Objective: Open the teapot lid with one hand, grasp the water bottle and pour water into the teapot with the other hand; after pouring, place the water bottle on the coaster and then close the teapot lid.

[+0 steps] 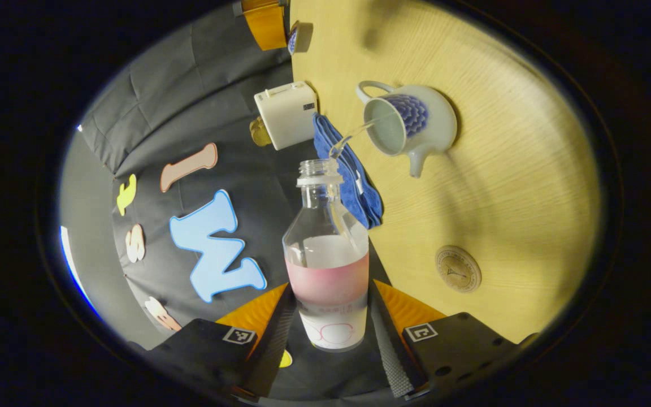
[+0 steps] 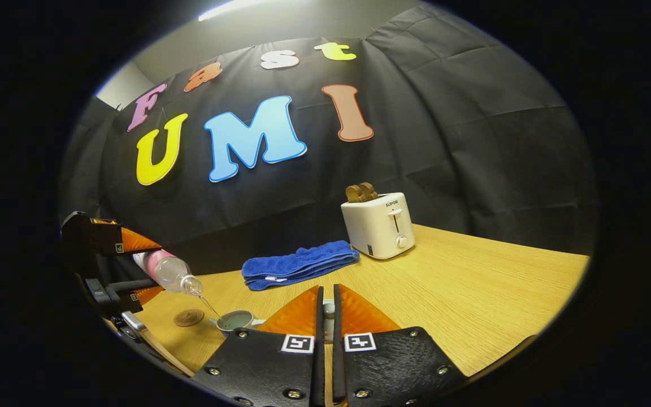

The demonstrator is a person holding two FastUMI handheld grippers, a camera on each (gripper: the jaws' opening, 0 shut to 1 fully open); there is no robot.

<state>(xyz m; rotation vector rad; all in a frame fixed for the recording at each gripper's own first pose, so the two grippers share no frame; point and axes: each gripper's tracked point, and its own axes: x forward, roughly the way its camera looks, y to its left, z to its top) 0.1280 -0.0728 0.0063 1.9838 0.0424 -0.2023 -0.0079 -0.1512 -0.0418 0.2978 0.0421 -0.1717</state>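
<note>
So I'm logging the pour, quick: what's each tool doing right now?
Left tool: closed on the water bottle, tipped and pouring into the teapot.
Right tool: nearly shut on something small and pale; cannot tell what.

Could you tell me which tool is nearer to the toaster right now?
Hard to tell. The left tool, shut on the water bottle, pours over the teapot beside the toaster; the right tool faces it across the table.

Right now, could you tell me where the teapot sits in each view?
Left gripper view: teapot upper centre-right, lid off, beyond the bottle.
Right gripper view: teapot low left, under the tilted bottle's mouth.
Shared landmark: the blue towel beside it.
</note>
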